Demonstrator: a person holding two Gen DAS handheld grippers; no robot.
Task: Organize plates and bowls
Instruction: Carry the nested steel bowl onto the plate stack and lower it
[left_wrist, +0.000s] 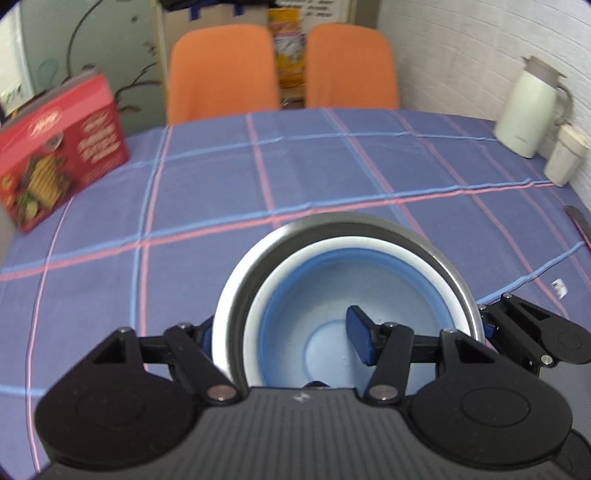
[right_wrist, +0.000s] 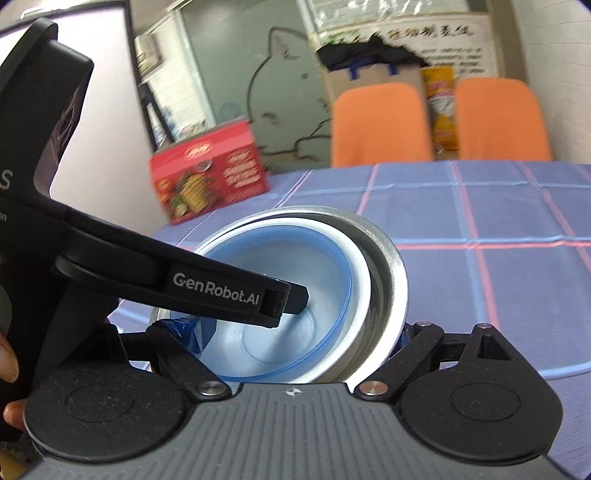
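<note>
Both tongs clamp the nested bowls' rims: left tongs (left_wrist: 284, 339), right tongs (right_wrist: 295, 336). Bench (left_wrist: 332, 173) beyond open; bowl (left_wrist: 332, 332) bottoms hidden.

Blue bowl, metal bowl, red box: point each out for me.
blue bowl (left_wrist: 332, 295), left wrist view, inner wall.
metal bowl (right_wrist: 400, 273), right wrist view, right rim.
red box (left_wrist: 62, 147), left wrist view, printed front face.

the outer bowl (left_wrist: 436, 243) looks like brushed, shiny metal; the blue bowl (left_wrist: 332, 295) inside it looks like smooth plastic. woven checked cloth (left_wrist: 295, 177) covers the worktop. the red box (left_wrist: 62, 147) is glossy card.
</note>
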